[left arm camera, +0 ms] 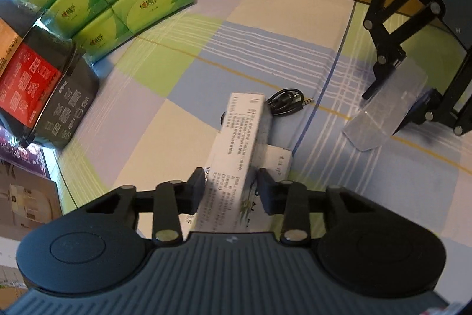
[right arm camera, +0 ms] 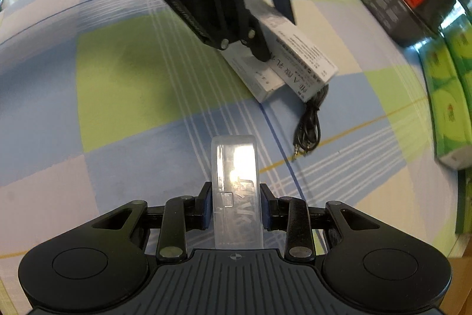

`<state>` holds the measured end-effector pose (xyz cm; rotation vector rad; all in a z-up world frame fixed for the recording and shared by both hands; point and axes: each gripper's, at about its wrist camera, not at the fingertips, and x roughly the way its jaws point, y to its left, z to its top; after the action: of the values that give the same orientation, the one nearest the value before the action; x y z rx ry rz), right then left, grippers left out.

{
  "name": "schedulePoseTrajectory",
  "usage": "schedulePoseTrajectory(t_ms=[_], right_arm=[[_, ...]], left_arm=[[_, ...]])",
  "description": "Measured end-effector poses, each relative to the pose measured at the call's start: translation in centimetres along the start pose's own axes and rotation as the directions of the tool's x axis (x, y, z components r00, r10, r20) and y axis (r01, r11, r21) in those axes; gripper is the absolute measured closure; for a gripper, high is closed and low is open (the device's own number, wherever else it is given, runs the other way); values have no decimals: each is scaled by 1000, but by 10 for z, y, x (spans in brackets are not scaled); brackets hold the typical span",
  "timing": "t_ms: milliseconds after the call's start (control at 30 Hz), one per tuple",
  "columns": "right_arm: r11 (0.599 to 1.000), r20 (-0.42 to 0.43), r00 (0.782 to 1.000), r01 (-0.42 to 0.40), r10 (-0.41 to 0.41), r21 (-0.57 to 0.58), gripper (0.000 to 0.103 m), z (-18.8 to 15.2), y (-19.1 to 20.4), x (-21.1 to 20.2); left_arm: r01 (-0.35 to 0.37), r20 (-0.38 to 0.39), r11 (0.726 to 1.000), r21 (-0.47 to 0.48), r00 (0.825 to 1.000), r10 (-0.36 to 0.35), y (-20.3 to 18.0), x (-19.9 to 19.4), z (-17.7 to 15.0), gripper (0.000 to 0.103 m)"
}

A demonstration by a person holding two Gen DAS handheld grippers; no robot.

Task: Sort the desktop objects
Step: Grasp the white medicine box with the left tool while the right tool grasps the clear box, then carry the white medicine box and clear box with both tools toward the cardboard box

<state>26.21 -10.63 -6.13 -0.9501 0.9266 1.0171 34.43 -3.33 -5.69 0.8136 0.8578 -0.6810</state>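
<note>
Our left gripper (left arm camera: 231,188) clenches the long white printed carton (left arm camera: 236,152) lengthwise, directly above a second white carton (right arm camera: 253,73), while our right gripper (right arm camera: 236,207) grasps the clear plastic case (right arm camera: 236,191).

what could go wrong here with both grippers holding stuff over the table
1. The left gripper pinches the long white carton near one end, so most of it sticks out; it may pivot or slip.
2. The carton's far end hangs above the black audio cable and a second white box; lowering it could snag or shove them.
3. The right gripper holds a smooth clear plastic case, which may slide out.
</note>
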Motion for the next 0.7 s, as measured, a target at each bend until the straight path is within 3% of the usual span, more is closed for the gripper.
schedulePoseTrajectory(t_ms=[100,200,367,433,533,700], right_arm=[[998,2,1000,6,-6,56,75,-1,-2,-2],[991,0,1000,9,-9,131,75,-4,-1,-5],[962,4,1000,-2,1,273,75,-15,5,-16],[940,8,1000,-4,1,340,75,-20,6,-22],[899,18,1000,2,-11,438,75,-30,13,-35],[794,58,998,-5,-39,608,75,-52,30,-64]], left_arm=[[-12,-30,998,-54,999,11,-2,-2,1,81],[-32,-76,984,-174,997,19,-4,-7,-1,82],[-59,-129,921,-386,992,10,-16,-25,-13,82],[-56,-133,892,-449,991,-4,-25,-36,-18,82],[-66,-145,869,-491,989,-7,-45,-50,-23,82],[-40,-122,822,-568,992,-36,-77,-72,-35,82]])
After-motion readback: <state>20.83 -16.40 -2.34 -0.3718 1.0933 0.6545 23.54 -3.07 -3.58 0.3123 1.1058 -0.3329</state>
